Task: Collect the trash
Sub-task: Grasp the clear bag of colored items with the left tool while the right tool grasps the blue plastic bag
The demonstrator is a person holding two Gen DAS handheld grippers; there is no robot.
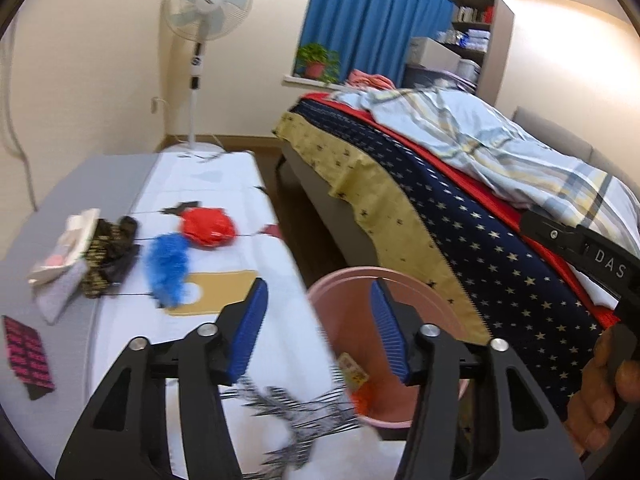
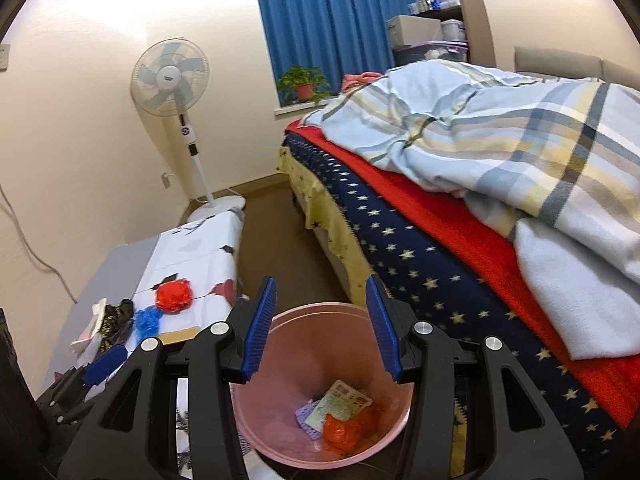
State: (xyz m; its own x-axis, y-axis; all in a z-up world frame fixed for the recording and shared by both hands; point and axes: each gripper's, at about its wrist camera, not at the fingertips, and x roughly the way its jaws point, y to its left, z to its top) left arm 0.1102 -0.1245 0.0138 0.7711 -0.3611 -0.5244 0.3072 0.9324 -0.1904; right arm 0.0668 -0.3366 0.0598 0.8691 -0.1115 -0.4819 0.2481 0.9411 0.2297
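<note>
Several scraps already lie at the bottom of the pink bin (image 2: 320,380): a printed wrapper (image 2: 344,402), an orange crumple (image 2: 340,434) and a lilac piece (image 2: 306,420). The bin stands on the floor in the gap between the low table (image 1: 60,208) and the bed (image 2: 460,264).

The right gripper (image 2: 322,328) hangs over the bin's mouth with its blue-padded jaws apart and nothing between them. The left gripper (image 1: 318,332) points across the bin's near rim and the table's edge, jaws likewise spread and empty; the view there is smeared with motion.

More trash waits on the table's white patterned cloth (image 1: 224,184): a red crumpled wrapper (image 1: 208,226), a blue fluffy scrap (image 1: 168,270), a black-and-gold packet (image 1: 106,256) beside a pale wrapper (image 1: 66,248), and a pink-and-black packet (image 1: 28,350) near the table's front corner.

A hand (image 1: 604,392) grips a black handle at the right edge of the left view. Behind stand a fan (image 2: 172,76), a blue curtain (image 2: 328,20) and a potted plant (image 2: 304,84).
</note>
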